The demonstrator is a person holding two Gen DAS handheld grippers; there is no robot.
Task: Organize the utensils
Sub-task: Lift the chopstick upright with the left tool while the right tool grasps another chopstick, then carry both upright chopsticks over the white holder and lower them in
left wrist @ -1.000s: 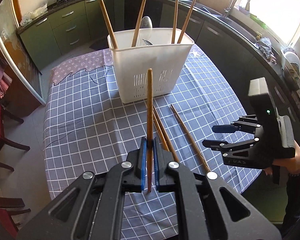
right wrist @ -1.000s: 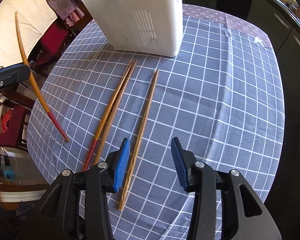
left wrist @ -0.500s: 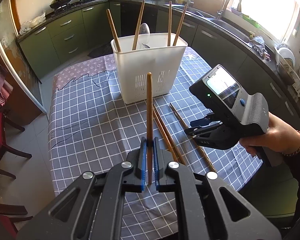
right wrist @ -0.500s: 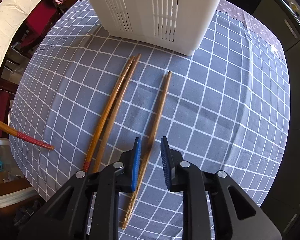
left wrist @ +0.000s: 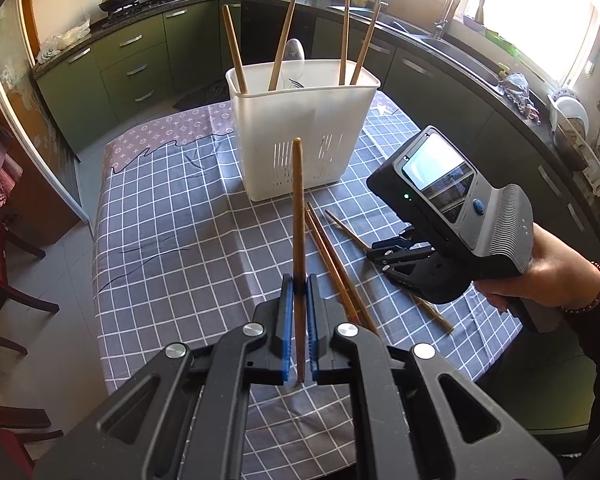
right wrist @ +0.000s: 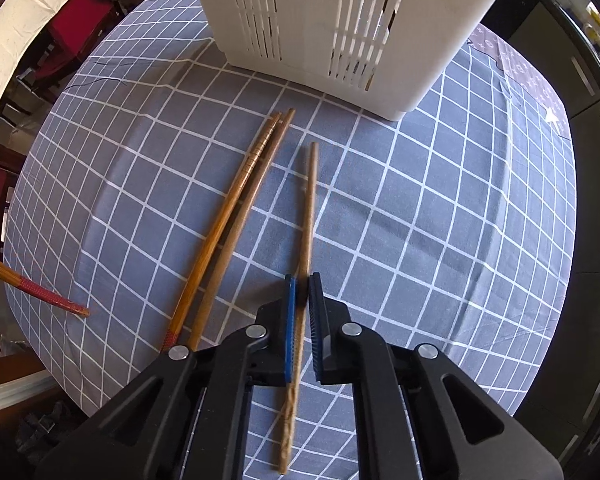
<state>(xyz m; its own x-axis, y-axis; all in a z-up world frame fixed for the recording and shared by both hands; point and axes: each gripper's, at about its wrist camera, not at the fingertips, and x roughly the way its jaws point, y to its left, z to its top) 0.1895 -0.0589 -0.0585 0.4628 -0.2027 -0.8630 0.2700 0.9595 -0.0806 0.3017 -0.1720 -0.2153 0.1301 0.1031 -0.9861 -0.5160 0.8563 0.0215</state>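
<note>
We are mid-pickup: our right gripper [right wrist: 302,280] has just clamped the lone chopstick [right wrist: 309,216] lying on the cloth beneath it, our left gripper [left wrist: 299,280] grips another upright, so next we lift toward the white caddy [left wrist: 300,120] ahead.

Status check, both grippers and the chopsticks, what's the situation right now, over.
Left gripper shut on a raised chopstick. Right gripper just closed on lone chopstick lying on the tablecloth. Two chopsticks beside it; white holder unobstructed.
</note>
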